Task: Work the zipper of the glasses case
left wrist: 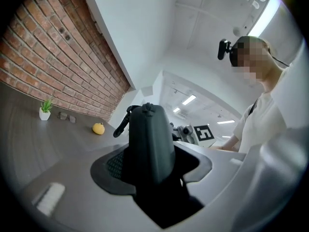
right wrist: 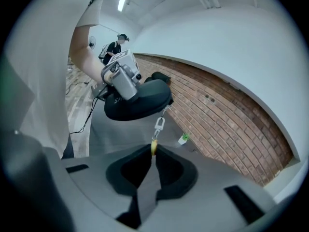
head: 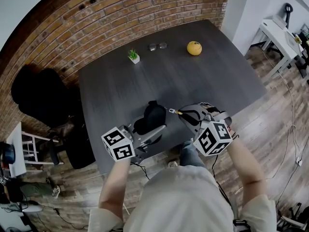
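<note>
Black glasses case (head: pixel 152 116) clamped between left gripper (head: pixel 155 131) jaws, held over near edge of dark table (head: pixel 207 76). Right gripper (head: pixel 182 113) jaws closed on yellow tab (right wrist: pixel 154 147) of zipper pull (right wrist: pixel 158 125). Far side: potted plant (head: pixel 133 56), spectacles (head: pixel 157 46), yellow fruit (head: pixel 194 48).

In front of me a dark grey worktop (head: pixel 203 76) stands before a red brick wall (head: pixel 120 8), which meets a white wall (head: pixel 246 4) at the corner. The floor (head: pixel 282 110) is wood planks, with cables (head: pixel 292 129) trailing across it. A white desk (head: pixel 280 33) stands to my right and a dark chair (head: pixel 36 93) to my left. Strip lights (left wrist: pixel 189 99) glow on the ceiling.
</note>
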